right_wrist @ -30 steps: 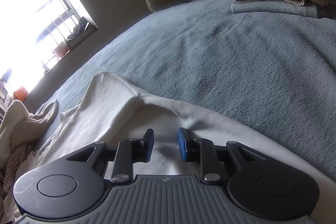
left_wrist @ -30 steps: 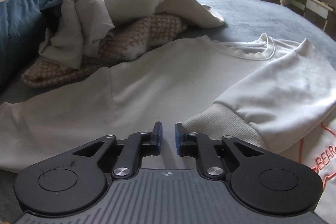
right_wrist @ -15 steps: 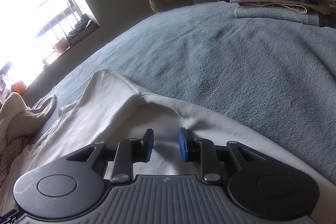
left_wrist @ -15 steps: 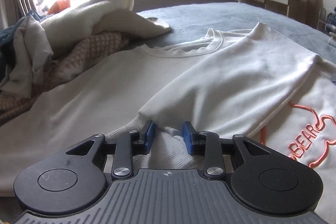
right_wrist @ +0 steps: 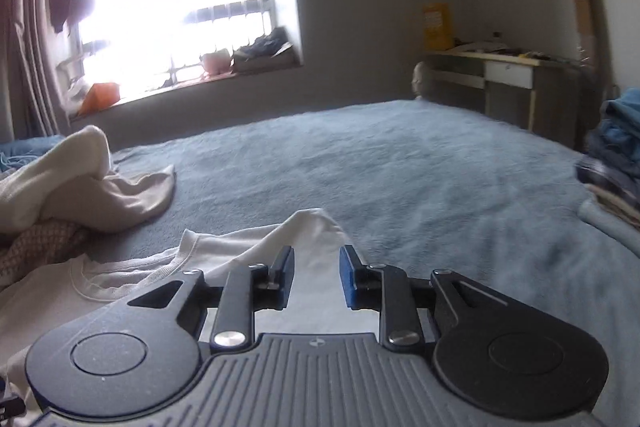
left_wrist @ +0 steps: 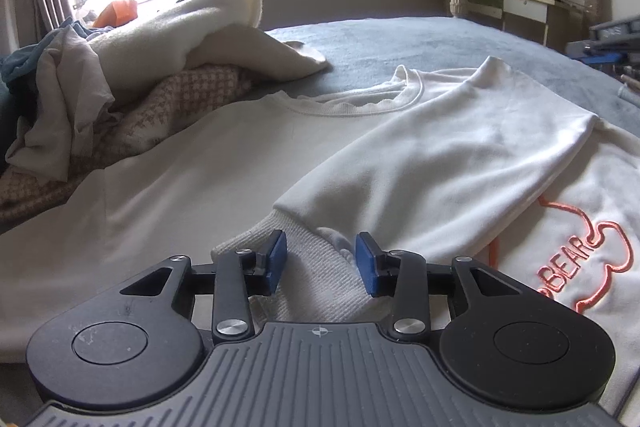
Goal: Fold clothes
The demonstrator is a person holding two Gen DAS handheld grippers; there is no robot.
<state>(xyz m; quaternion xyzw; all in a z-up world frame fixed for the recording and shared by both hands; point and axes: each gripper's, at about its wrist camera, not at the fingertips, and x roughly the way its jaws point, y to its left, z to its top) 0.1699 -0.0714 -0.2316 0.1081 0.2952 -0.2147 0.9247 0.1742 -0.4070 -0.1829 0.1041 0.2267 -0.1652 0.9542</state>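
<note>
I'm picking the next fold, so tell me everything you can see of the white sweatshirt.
The sweatshirt is white, soft-looking knit, lying flat on the grey bed with its ribbed round collar at the far end. One sleeve is folded across the body, its ribbed cuff between the opening left tongs, pads not touching. Orange stitched "BEAR" shows. A pile of clothes overlaps its left edge.

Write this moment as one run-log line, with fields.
step: sleeve fold | left gripper: jaws opening around cuff | right gripper: jaws closing, empty | sweatshirt: flat on bed

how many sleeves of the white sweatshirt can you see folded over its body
1: the sleeve lies across the white sweatshirt, cuff at the left gripper. The other sleeve isn't visible.
</note>
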